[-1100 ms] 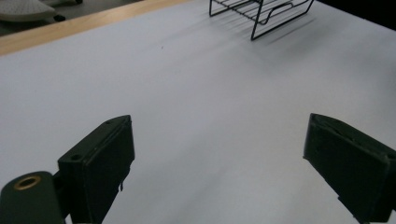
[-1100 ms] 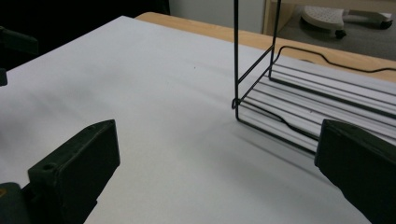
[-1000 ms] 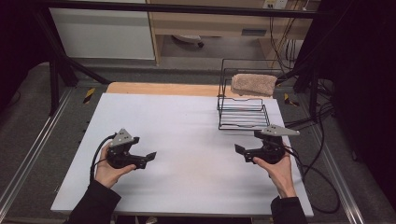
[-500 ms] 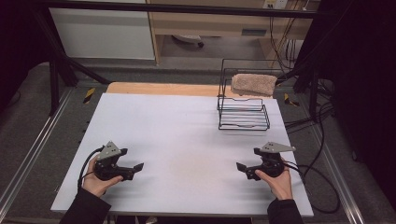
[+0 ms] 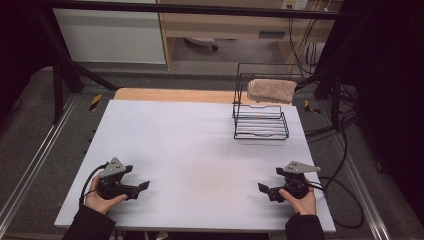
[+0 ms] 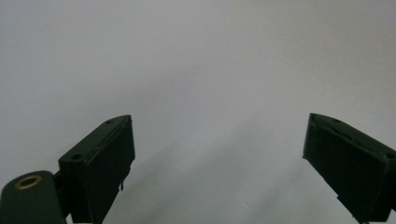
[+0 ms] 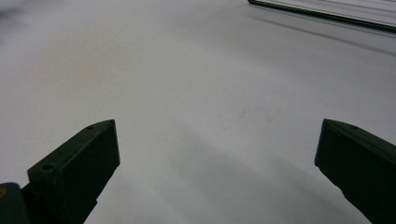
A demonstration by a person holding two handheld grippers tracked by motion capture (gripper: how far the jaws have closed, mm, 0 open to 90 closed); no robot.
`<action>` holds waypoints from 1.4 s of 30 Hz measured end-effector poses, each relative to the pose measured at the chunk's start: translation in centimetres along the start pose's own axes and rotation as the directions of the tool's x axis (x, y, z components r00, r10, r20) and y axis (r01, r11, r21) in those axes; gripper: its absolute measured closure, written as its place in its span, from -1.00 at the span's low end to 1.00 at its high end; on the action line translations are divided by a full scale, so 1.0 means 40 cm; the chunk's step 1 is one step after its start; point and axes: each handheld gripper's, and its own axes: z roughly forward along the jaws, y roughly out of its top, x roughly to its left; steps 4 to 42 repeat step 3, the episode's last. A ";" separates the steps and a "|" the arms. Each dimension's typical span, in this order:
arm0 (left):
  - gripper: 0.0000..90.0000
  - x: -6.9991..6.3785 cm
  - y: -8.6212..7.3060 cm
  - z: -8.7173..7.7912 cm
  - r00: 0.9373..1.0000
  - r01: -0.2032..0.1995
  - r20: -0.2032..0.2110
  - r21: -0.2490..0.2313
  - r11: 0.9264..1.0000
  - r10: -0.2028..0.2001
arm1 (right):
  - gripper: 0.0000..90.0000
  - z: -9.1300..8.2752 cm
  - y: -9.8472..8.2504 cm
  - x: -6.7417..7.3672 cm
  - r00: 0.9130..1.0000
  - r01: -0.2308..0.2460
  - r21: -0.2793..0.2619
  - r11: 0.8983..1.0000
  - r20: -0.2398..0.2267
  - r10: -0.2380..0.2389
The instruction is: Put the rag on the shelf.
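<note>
My left gripper [image 5: 144,186] rests low over the white table [image 5: 200,150] near its front left corner, held in a hand, pointing right. Its jaws stand wide apart over bare table surface, so the left gripper [image 6: 217,154] is open and holds nothing. My right gripper [image 5: 262,189] is near the front right corner, pointing left toward the table's middle. The right gripper [image 7: 217,158] is open too, with only white tabletop between its jaws.
A black wire rack [image 5: 260,112] stands at the table's back right, with a beige folded towel [image 5: 271,90] lying on its upper tier. The rack's base edge [image 7: 327,13] shows at the top of the right gripper view. Cables [image 5: 345,200] trail off the right edge.
Both hands have drawn the grippers back toward the front edge of the table and lowered them. Both stay open and hold nothing.
</note>
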 end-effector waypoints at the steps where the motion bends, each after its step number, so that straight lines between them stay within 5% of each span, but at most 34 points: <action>1: -0.80 -0.001 -0.001 0.000 1.000 -0.001 0.001 -0.001 1.000 0.001 | -0.99 0.000 0.000 0.001 1.000 -0.001 0.001 1.000 -0.001 0.001; 42: -0.80 -0.003 -0.001 0.000 1.000 0.001 0.004 -0.004 1.000 -0.001 | -0.99 0.000 -0.001 0.001 1.000 -0.001 0.004 1.000 -0.003 0.001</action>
